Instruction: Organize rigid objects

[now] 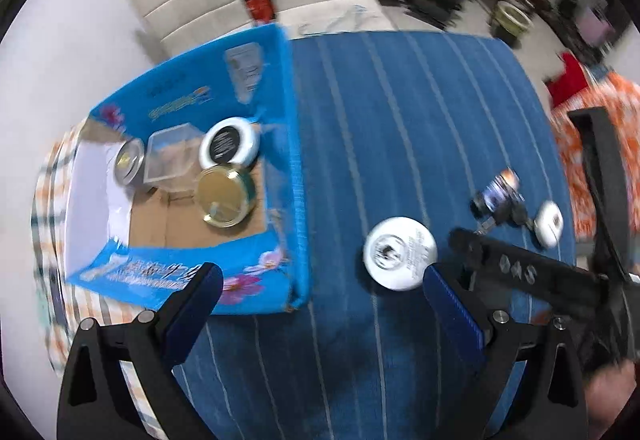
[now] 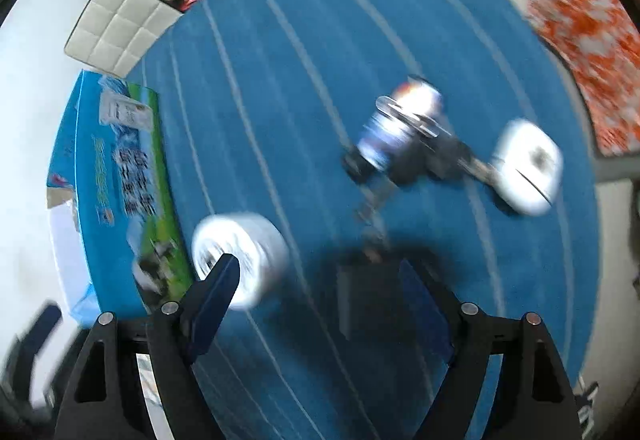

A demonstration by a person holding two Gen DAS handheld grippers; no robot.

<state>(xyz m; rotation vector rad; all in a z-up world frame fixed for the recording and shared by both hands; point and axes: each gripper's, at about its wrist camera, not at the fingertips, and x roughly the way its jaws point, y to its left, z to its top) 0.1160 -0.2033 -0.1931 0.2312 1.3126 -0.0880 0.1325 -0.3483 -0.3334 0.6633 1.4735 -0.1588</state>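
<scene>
Jaws of the left gripper (image 1: pixel 320 288) stand spread and empty at the bottom of the left wrist view, a white round tin (image 1: pixel 400 253) touching the right finger's tip. Left of it the blue carton (image 1: pixel 298 176) holds a gold-lidded jar (image 1: pixel 224 197), a clear box (image 1: pixel 170 156) and another white tin (image 1: pixel 230 146). The right gripper (image 2: pixel 320 276) is likewise released; a blurred reel (image 2: pixel 404 136) lies mid-frame beyond it on the striped blue surface (image 2: pixel 280 60), with open cloth all around.

blur: small bottle (image 2: pixel 400 132) smeared | white jar (image 2: pixel 240 260) label unreadable
</scene>
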